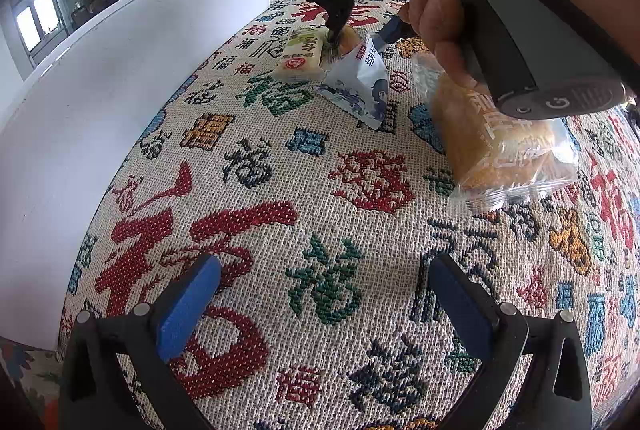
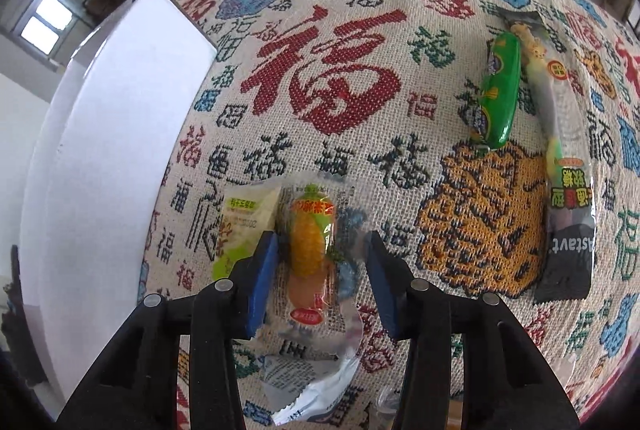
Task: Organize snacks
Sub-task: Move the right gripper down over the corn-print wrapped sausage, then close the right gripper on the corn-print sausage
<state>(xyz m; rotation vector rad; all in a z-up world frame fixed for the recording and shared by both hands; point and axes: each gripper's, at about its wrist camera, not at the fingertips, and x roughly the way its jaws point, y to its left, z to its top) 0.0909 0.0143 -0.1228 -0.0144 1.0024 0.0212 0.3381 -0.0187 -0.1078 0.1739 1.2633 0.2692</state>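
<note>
In the right wrist view a corn snack packet (image 2: 312, 250) lies on the patterned cloth between the blue pads of my right gripper (image 2: 322, 282). The left pad touches the wrapper's edge, the right pad stands at its blurred edge, and the corn body is not squeezed. A yellow-green packet (image 2: 240, 226) lies right beside it. From the left wrist view, a hand holds the right gripper (image 1: 364, 29) tip-down over the corn snack packet (image 1: 356, 77) and a pale packet (image 1: 300, 55). My left gripper (image 1: 324, 306) hovers open over bare cloth, holding nothing.
A white box wall (image 2: 100, 149) runs along the left, also the white box wall (image 1: 120, 89). A bread pack in clear wrap (image 1: 500, 149) lies under the hand. A green packet (image 2: 500, 89) and a long dark packet (image 2: 560, 169) lie at the right.
</note>
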